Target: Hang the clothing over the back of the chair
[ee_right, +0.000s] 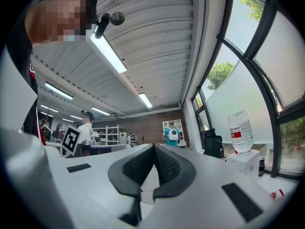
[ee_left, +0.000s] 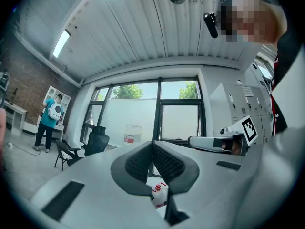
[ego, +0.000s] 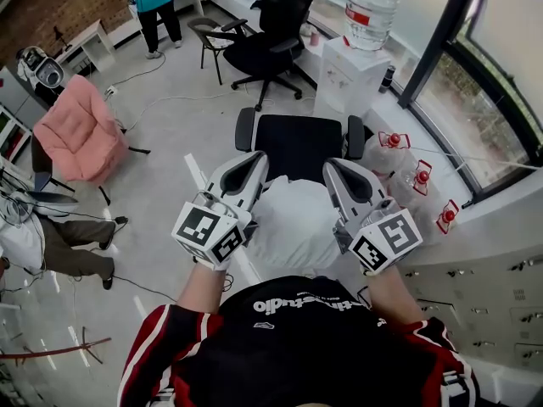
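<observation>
White clothing (ego: 293, 219) lies draped over what looks like the back of the black office chair (ego: 299, 145), right in front of me. My left gripper (ego: 256, 161) hovers over the cloth's left side and my right gripper (ego: 333, 170) over its right side, both pointing level out over the seat. In the left gripper view the left gripper (ee_left: 152, 144) has its ribbed pads pressed together with nothing showing between them. The right gripper (ee_right: 153, 147) looks the same in its own view. No cloth hangs from either tip.
A second black office chair (ego: 271, 32) and a folding chair (ego: 208, 36) stand farther back. A water jug (ego: 371, 7) sits on a white box by the window, with red-capped bottles (ego: 420, 178) on the floor. At the left are a pink chair (ego: 81, 130) and a seated person's legs (ego: 72, 244).
</observation>
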Demonstrator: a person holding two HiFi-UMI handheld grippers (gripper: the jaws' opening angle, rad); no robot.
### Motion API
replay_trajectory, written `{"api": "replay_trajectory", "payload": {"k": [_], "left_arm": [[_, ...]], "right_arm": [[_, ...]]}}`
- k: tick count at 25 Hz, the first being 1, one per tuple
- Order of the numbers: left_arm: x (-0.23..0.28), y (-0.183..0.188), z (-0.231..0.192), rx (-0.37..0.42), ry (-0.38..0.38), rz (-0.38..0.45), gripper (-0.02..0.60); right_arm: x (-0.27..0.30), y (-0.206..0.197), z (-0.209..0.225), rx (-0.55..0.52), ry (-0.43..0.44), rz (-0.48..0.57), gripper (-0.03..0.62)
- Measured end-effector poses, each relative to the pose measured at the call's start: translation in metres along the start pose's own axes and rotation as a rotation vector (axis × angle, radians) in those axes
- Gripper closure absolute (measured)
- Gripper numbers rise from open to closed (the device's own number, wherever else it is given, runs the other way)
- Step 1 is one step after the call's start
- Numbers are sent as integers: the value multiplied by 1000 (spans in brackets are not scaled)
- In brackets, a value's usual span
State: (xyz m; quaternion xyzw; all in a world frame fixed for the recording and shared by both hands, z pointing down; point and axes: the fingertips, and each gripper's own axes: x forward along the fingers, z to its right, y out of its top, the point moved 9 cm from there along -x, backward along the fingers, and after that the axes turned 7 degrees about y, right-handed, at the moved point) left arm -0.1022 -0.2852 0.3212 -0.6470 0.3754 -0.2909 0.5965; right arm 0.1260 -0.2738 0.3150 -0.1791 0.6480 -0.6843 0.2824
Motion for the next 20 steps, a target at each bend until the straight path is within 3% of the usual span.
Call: {"api": "replay_trajectory", "payload": {"k": [20], "left_arm": [[2, -1, 5, -6, 1, -1, 558]], "right_arm": [[-3, 0, 2, 22, 25, 3, 582]]}}
